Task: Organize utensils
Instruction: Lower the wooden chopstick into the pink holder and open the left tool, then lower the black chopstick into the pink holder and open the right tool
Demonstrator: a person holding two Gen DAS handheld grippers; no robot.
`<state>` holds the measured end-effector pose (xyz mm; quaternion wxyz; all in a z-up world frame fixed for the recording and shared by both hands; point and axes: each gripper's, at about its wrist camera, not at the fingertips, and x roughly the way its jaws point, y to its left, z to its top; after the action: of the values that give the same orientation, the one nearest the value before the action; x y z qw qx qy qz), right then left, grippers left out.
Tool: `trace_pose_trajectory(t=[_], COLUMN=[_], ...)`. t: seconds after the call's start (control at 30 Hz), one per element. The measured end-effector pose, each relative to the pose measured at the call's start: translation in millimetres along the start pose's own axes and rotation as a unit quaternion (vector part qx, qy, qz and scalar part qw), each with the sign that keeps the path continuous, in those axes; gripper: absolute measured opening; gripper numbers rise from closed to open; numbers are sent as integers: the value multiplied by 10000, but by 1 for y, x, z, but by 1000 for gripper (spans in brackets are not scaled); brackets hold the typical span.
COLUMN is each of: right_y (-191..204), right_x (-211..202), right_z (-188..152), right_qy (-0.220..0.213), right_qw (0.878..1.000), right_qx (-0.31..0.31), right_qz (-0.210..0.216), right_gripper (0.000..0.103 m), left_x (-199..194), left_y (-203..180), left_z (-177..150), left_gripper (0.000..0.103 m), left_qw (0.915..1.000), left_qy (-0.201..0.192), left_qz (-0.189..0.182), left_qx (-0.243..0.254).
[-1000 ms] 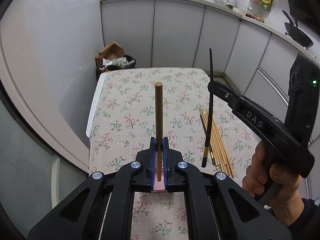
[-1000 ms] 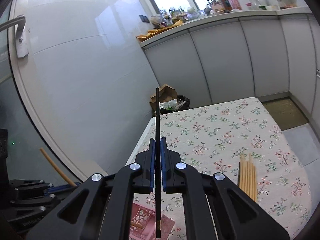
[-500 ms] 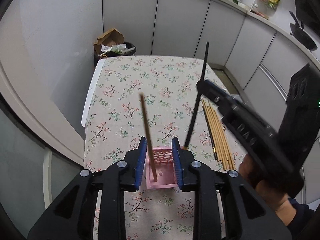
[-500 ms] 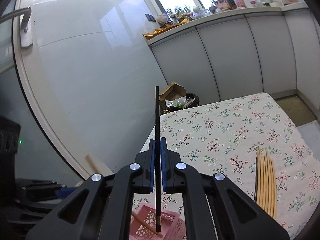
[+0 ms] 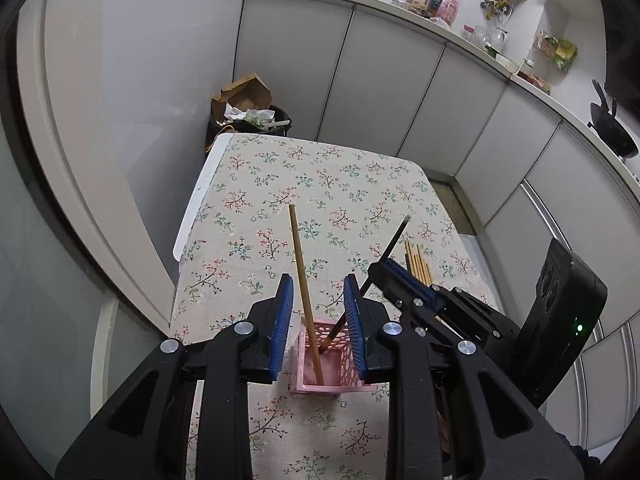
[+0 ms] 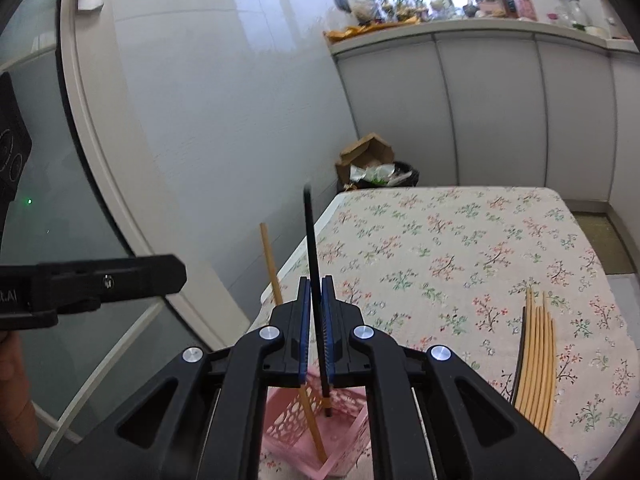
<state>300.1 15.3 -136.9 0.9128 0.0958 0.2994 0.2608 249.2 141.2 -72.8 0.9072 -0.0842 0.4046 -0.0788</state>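
Pink latticed plastic forms the small basket (image 5: 347, 364) that is sitting on the floral-clothed surface (image 5: 320, 184). A wooden chopstick (image 5: 303, 284) is leaning inside it, its lower end on the basket floor and its upper end tilting away. The left gripper (image 5: 318, 320) is hovering above the basket with its blue-padded jaws spread wide on either side of that stick, touching nothing. The right gripper (image 6: 315, 328) is pinching a black chopstick (image 6: 314, 268) between nearly closed jaws, the gold-banded tip dipping into the basket's opening. A bundle of wooden chopsticks (image 6: 538, 360) is lying flat on the cloth, well apart on the right.
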Motion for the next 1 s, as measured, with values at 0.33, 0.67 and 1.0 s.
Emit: trace_pose_trajectory(t=[0.33,0.67,1.0], right_y=[-72,-173,-243], right_x=[-102,-156,-108], right_z=[49,46,1], right_qy=[-743,-476,1264], right_qw=[9933,9754,9431], right_qx=[859,1934,2577], right_qz=[-210,-940,-1681], right_gripper=[37,41,41], left_x=[-15,16,118], left_y=[-29,-123,-203], left_z=[-4,-26,-61], left_gripper=[27,27,27], left_qw=[9993,9905,9773], left_qy=[-203,76,1057], left_qz=[-136,-329,-56], left_qx=[282,1334,1835])
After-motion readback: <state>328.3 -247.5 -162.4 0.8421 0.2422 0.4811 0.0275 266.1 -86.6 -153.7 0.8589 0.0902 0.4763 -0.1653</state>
